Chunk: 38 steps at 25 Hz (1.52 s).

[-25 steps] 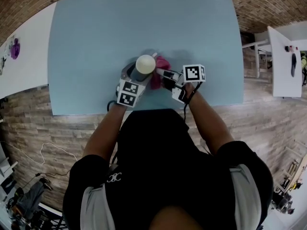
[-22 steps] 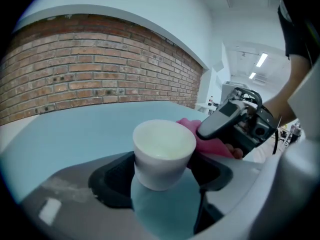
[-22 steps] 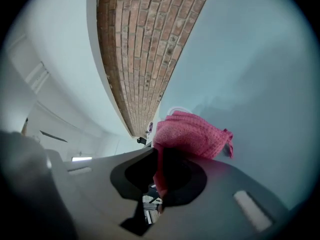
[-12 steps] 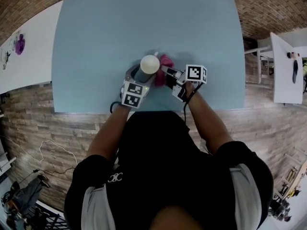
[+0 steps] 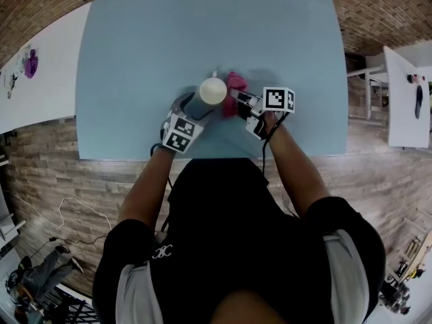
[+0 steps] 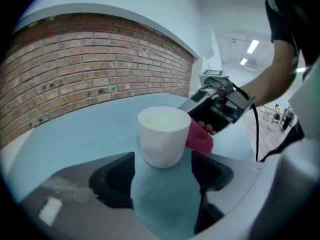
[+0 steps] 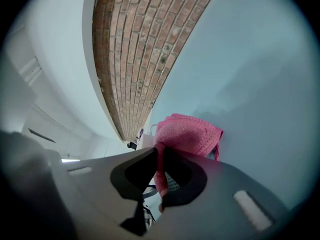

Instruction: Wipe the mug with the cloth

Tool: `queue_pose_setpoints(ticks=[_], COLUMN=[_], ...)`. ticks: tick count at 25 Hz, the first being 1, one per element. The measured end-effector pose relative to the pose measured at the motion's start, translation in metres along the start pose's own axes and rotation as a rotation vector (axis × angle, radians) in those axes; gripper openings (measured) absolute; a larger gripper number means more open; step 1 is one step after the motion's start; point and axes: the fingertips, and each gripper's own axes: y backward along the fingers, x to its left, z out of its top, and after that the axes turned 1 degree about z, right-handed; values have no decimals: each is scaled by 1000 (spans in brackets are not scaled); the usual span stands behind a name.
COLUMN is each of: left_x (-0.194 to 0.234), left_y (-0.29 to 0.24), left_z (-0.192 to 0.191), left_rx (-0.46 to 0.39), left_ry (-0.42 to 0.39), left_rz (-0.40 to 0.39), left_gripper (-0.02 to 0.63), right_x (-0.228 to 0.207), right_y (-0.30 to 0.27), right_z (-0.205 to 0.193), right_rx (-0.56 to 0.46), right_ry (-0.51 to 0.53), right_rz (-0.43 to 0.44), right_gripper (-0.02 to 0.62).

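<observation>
A white mug (image 5: 212, 90) stands upright near the middle of the blue table (image 5: 135, 59), its handle on the far side. My left gripper (image 5: 200, 105) reaches in from the near left. Its wide jaws close on the mug's base (image 6: 162, 134), having just eased apart a little. My right gripper (image 5: 233, 103) comes in from the right, shut on a pink cloth (image 5: 234, 81). The cloth (image 6: 201, 139) lies bunched against the mug's right side. In the right gripper view the cloth (image 7: 190, 131) is pinched between the pads and hides most of the mug.
A brick floor surrounds the table. A white table (image 5: 37, 79) with small purple things stands at the left, and another white surface (image 5: 405, 100) at the right. The table's near edge (image 5: 202, 155) runs just in front of the person's body.
The right gripper and the pink cloth have shifted slightly toward the far side of the mug. The left gripper and mug have stayed nearly still.
</observation>
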Motion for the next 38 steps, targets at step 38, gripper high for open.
queue_pose_setpoints(ticks=[38], left_x=[0], left_y=[-26], left_z=[18], left_rx=[124], left_ry=[-299], left_rz=[-270], left_gripper=[376], right_x=[-6], right_y=[7], right_z=[11], right_rx=[18], right_ry=[50], right_rz=[-14], right_gripper=[38])
